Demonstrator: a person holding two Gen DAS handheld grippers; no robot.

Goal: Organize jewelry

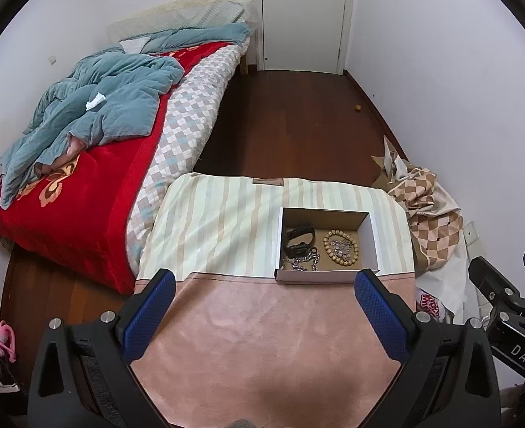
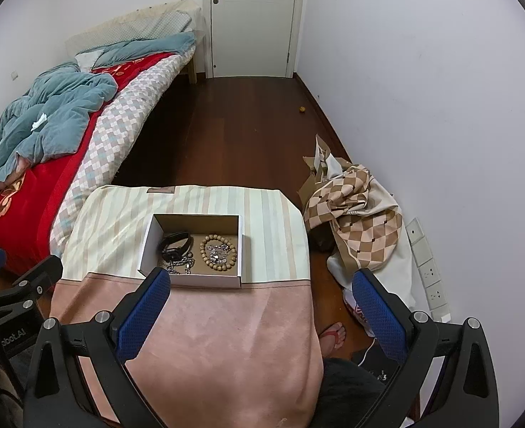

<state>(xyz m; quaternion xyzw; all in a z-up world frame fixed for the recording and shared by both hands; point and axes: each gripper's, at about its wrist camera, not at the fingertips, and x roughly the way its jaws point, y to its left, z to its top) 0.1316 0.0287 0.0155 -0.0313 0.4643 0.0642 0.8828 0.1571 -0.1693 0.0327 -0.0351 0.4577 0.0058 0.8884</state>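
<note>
The open white cardboard box point(image 1: 369, 246) stands on the far striped part of the cloth-covered table point(image 1: 262, 321) and holds a black watch point(image 1: 298, 239), a silver metal chain point(image 1: 303, 263) and a round wooden bead bracelet point(image 1: 340, 248). Small shiny pieces inside the bracelet ring are hard to identify, and the box's near wall hides part of the chain. The left gripper point(image 1: 264, 308) and the right gripper point(image 2: 260, 308) both have the jaws wide apart and hold nothing.

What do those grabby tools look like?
Each tool has a black, angular frame with silver round bolts. The left tool and right tool both carry two fingers with bumpy blue pads. White lettering marks the black bodies, and a thin black cable runs beside the left one.
</note>
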